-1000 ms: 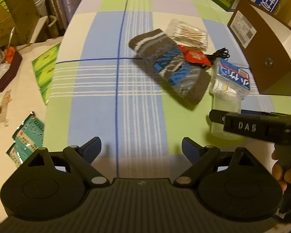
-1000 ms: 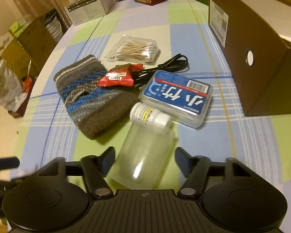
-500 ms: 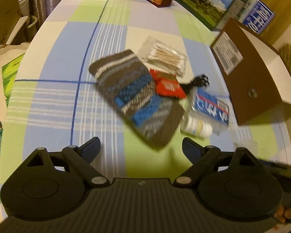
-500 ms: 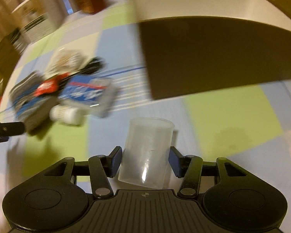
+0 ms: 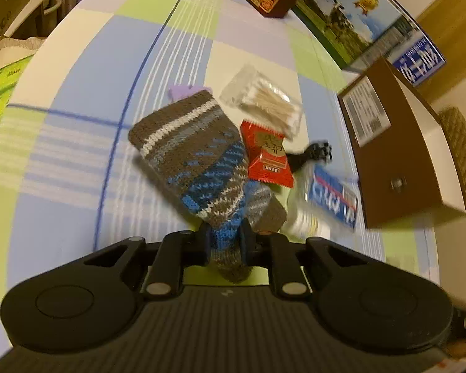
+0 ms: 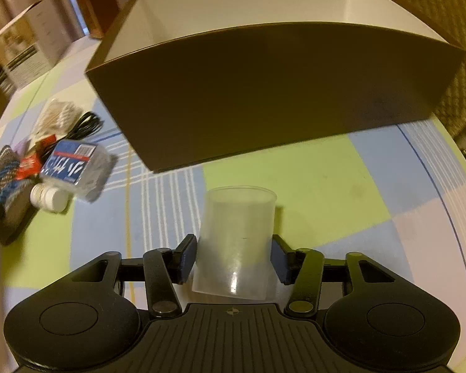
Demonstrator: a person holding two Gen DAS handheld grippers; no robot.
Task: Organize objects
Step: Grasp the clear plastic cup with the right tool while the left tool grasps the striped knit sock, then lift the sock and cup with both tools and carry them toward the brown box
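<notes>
The desk (image 5: 77, 161) wears a checked cloth of blue, green and cream squares. On it stands a brown box (image 6: 273, 84), open-topped with a white inside, the largest of the things here. Next in size is the knitted sock (image 5: 189, 155), striped brown, blue and white; the left gripper (image 5: 225, 242) has its jaws closed tight on the sock's near end, and the rest of the sock stretches away over the cloth. The right gripper (image 6: 233, 259) has its jaws pressed against both sides of a clear plastic cup (image 6: 236, 242), held in front of the box's near wall. Between sock and box lie a blue-labelled case (image 5: 332, 199), a bag of cotton swabs (image 5: 264, 99), a red packet (image 5: 267, 158) touching the sock, a black cable (image 5: 313, 152) and a small white bottle (image 6: 48, 197).
</notes>
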